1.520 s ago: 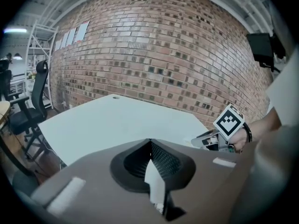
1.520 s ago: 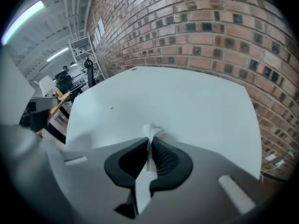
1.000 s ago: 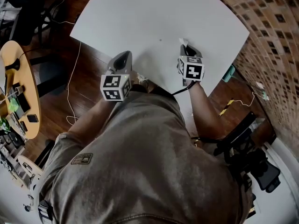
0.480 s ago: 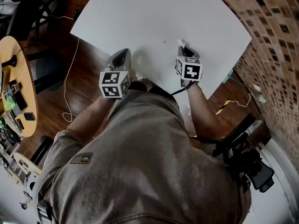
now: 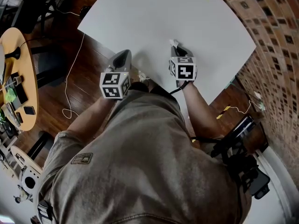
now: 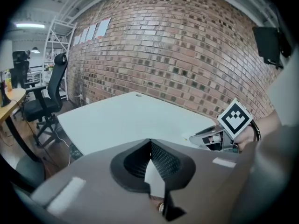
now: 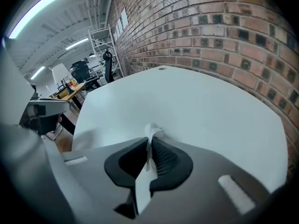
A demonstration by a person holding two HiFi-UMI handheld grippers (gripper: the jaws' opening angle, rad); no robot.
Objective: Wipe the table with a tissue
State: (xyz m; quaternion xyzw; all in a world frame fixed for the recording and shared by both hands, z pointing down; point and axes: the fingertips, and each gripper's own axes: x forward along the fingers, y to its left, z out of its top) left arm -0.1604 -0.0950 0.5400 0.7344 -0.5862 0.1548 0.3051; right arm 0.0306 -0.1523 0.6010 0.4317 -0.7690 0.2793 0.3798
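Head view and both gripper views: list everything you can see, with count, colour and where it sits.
table: one, white, centre
brick wall: one, reddish-brown, right of the table
tissue: one, white, pinched in the right gripper, over the table
round table: one, light wood, far left, small items on it
office chair: one, black, left side of left gripper view
floor: dark wood, around both tables
shirt: one, grey-brown, on the person
left gripper: one, grey, shut, empty, at the table's near edge
right gripper: one, grey, shut on the tissue
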